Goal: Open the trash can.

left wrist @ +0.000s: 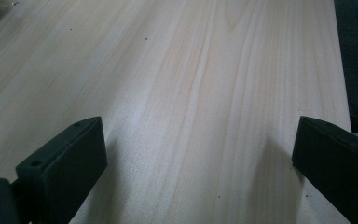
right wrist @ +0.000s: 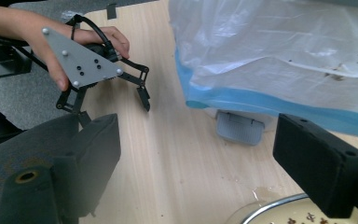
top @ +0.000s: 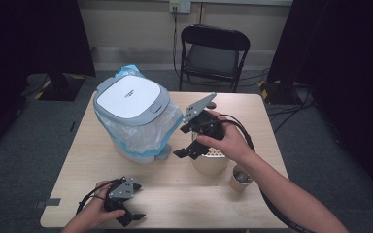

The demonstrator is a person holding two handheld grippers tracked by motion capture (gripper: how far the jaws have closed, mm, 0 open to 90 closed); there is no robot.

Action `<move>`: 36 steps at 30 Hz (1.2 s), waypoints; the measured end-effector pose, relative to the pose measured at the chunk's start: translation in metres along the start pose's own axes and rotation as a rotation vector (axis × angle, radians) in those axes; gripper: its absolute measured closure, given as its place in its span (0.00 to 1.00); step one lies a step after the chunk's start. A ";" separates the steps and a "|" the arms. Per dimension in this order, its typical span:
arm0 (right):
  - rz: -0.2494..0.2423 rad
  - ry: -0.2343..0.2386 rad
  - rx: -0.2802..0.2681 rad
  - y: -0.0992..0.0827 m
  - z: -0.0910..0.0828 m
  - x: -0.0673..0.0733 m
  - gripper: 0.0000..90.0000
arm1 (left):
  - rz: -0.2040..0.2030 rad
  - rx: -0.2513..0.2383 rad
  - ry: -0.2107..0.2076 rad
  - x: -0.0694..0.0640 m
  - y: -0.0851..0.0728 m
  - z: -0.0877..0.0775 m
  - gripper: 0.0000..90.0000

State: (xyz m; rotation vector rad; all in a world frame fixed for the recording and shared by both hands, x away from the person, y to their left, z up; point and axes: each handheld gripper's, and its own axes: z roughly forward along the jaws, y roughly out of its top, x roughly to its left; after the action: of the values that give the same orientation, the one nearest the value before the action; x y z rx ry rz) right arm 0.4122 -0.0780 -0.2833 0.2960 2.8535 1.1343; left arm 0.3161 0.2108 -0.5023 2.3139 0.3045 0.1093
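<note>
Overhead: a person works two hand-held grippers at a pale wooden tabletop (top: 175, 194).
Right hand-held gripper (top: 188, 149): held above a round cream bowl (top: 209, 162), jaws spread wide and gripping nothing; the right gripper view has the bowl's metal-edged rim (right wrist: 270, 206) just beneath the jaws.
Left hand-held gripper (top: 131, 217): low over the tabletop's near edge, jaws wide apart with only bare wood (left wrist: 191, 93) between them.
Bowl: sits right of centre, beside a small paper cup (top: 242, 177); small dark specks show inside the rim, and what they are is hard to make out.
Pedal bin (top: 132, 116): a grey-lidded white bin at the left, lined with a clear-and-blue plastic bag (right wrist: 279, 60) that billows over its sides; its foot pedal (right wrist: 240, 127) faces the bowl.
Risk, grip: the bowl's rim looks smooth and curved, so a shallow pinch on it could slip and tip the contents onto the wood.
Risk, crowding: the cup stands close beside the bowl and could be knocked over by the forearm.
Risk, bag: the loose liner hangs near the jaws and might snag.
</note>
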 end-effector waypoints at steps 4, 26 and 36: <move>-0.003 -0.003 0.003 0.004 0.001 -0.004 0.16 | -0.001 0.000 0.001 0.000 0.000 0.000 0.03; -0.028 0.010 -0.004 0.034 0.014 -0.023 0.16 | 0.001 0.002 0.003 0.000 0.000 0.000 0.02; -0.044 0.003 -0.029 0.049 0.011 -0.031 0.16 | 0.001 0.002 0.003 0.000 0.000 0.000 0.02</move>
State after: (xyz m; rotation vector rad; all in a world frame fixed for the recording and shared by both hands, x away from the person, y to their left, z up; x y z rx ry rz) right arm 0.4512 -0.0419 -0.2578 0.2286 2.8289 1.1675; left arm 0.3160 0.2108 -0.5021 2.3161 0.3050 0.1124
